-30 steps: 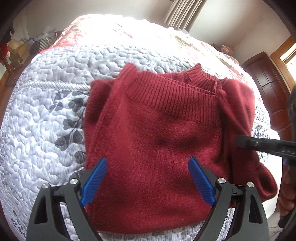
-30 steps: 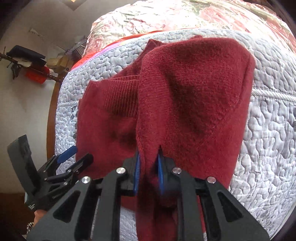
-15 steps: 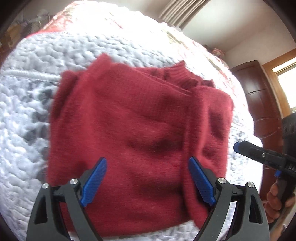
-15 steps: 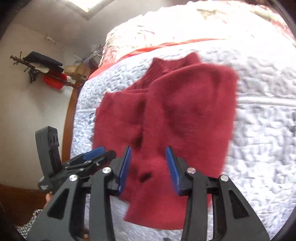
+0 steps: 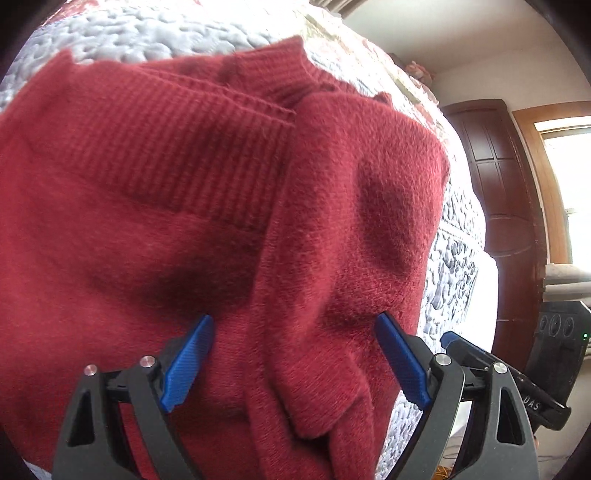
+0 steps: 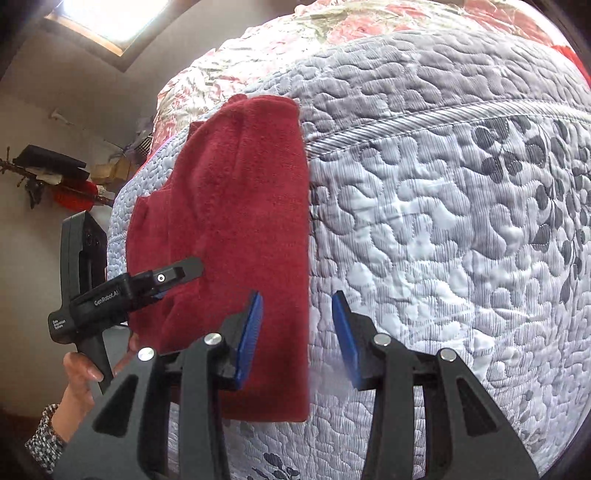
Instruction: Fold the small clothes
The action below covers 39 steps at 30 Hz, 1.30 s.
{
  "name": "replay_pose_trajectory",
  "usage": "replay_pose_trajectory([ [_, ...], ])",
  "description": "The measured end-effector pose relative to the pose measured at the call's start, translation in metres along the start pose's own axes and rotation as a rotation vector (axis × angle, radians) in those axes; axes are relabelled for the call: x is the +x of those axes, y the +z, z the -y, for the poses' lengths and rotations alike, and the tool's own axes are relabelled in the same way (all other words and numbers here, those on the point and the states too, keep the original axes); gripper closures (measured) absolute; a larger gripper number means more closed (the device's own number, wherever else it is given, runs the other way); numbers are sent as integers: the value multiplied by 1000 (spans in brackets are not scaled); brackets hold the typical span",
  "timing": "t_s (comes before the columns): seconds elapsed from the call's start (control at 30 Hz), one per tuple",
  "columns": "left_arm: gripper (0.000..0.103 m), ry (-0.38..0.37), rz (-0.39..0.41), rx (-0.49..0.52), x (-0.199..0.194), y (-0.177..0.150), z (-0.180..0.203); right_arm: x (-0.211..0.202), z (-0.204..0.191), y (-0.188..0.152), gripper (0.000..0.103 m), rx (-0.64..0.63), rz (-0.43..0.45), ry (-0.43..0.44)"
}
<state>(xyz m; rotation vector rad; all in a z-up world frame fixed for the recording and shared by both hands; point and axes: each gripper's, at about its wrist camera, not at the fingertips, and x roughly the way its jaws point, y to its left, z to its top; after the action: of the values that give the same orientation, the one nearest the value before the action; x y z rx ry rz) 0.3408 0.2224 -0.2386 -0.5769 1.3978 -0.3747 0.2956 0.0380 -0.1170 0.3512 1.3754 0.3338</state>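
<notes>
A dark red knit sweater (image 5: pixel 207 192) lies on the quilted bed, its right side and sleeve (image 5: pixel 369 221) folded over the body. The ribbed collar points to the far end. My left gripper (image 5: pixel 295 362) hovers open, close above the sweater's near part, with the folded sleeve end between its blue pads but not pinched. In the right wrist view the sweater (image 6: pixel 240 229) is a narrow folded shape. My right gripper (image 6: pixel 298 339) stands open over its right edge, one pad above the cloth and one above the quilt. The left gripper (image 6: pixel 177 280) sits on the sweater's left side.
The white and grey quilted bedspread (image 6: pixel 461 221) stretches wide to the right of the sweater. A flowered cover (image 6: pixel 332 33) lies at the far end. A dark wooden door (image 5: pixel 517 177) stands beyond the bed. A person's hand (image 6: pixel 81 373) holds the left gripper's handle.
My right gripper let go of the sweater's folded side, opened and drew back to the right edge. My left gripper came much closer to the sweater and stayed open.
</notes>
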Motion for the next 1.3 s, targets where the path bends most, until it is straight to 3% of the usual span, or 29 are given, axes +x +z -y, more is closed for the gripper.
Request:
replay_pose_trajectory([
  [0.07,17,-13,-8,-4,4,1,2,0,4,-2,61,8,4,-4],
  [0.13,31,-30,-11,-10,6,3,5,-2,8,-2,59,13,8,-4],
  [0.17,47,-62,-15,-13,7,3,7,-3,11,-2,58,15,11,-4],
  [0.2,52,-76,-17,-20,10,4,10,-4,15,-2,57,17,14,-4],
  [0.3,80,-102,-6,-35,9,4,13,-10,26,-3,55,28,16,1],
  [0.37,86,-130,6,-42,6,4,15,-11,28,-5,55,33,15,2],
  [0.63,88,-164,108,-22,-26,-3,20,1,18,-11,54,28,5,3],
  [0.9,88,-115,228,34,-93,-4,7,20,5,-20,54,6,-26,13],
  [1.13,88,-7,287,8,-146,-1,-54,38,-26,-22,54,-62,-56,25],
  [1.3,88,70,262,-28,-155,-8,-110,51,-54,-23,54,-121,-77,33],
])
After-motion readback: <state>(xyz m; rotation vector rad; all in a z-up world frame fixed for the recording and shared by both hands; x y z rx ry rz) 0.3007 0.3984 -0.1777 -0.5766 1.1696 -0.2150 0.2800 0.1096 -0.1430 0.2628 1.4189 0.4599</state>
